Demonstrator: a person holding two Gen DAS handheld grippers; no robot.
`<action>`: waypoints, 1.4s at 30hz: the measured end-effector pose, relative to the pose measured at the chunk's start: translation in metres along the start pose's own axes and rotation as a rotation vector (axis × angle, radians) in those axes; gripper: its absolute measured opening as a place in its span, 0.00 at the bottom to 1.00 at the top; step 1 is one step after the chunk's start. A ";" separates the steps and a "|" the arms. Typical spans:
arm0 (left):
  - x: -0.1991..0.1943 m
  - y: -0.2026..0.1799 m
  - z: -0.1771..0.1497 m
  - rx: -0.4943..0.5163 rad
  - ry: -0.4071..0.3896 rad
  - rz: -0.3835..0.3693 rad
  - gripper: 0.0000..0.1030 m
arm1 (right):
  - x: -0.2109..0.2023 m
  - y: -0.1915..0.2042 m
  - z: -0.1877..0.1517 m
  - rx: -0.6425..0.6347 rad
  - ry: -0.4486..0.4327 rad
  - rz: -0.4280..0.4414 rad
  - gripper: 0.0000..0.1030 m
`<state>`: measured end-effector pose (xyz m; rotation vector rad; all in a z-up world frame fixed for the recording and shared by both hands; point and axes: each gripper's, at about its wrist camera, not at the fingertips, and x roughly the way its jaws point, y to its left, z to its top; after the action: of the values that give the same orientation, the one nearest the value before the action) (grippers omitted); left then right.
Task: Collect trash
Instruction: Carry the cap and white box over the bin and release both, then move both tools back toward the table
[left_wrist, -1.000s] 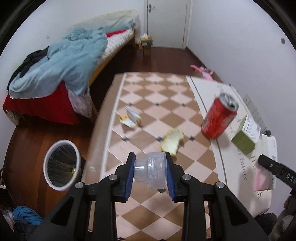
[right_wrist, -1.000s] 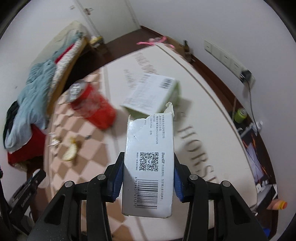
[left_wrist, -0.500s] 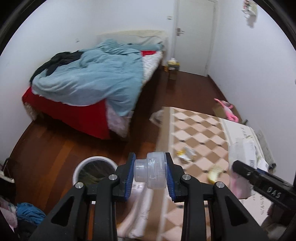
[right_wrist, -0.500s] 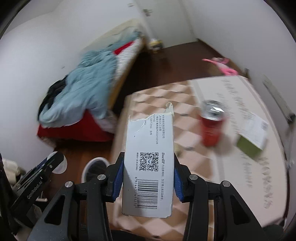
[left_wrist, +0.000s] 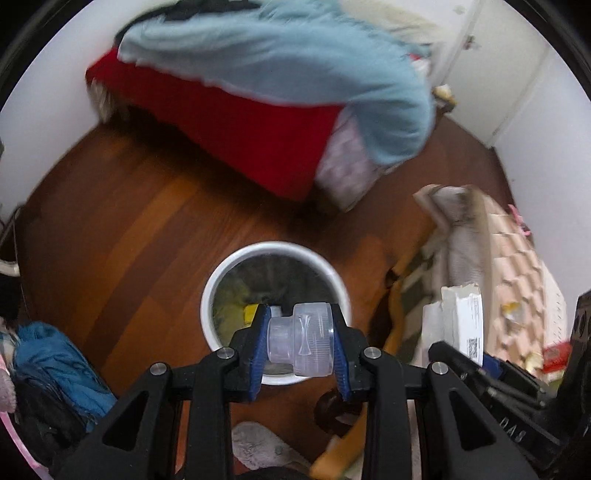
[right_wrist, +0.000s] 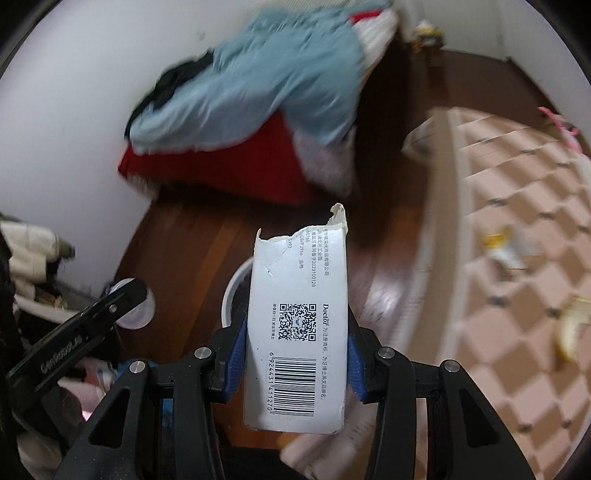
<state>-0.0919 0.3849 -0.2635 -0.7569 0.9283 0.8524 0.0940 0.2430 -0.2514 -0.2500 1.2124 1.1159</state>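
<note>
1. Left wrist view: the left tongs (left_wrist: 300, 345) are clamped on a clear plastic cap (left_wrist: 301, 344), held right above the open mouth of the white bin (left_wrist: 221, 275) on the wooden floor (left_wrist: 122, 236). The bed (left_wrist: 258, 110) lies beyond the bin.
2. Right wrist view: the right tongs (right_wrist: 297, 356) grip a torn white carton (right_wrist: 297, 325) upright, in front of the bin's rim (right_wrist: 232, 284). The checkered tabletop (right_wrist: 498, 295) with scraps lies right of the bin.
</note>
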 end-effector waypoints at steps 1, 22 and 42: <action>0.013 0.007 0.003 -0.009 0.019 0.003 0.26 | 0.026 0.010 0.001 -0.013 0.036 -0.004 0.46; 0.105 0.066 0.003 -0.098 0.188 0.042 0.97 | 0.239 0.021 0.018 -0.043 0.276 -0.045 0.71; 0.017 0.061 -0.023 -0.037 0.032 0.203 0.97 | 0.160 0.047 -0.004 -0.193 0.184 -0.247 0.98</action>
<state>-0.1474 0.3985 -0.2996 -0.7178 1.0327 1.0396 0.0438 0.3505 -0.3682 -0.6449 1.1983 1.0089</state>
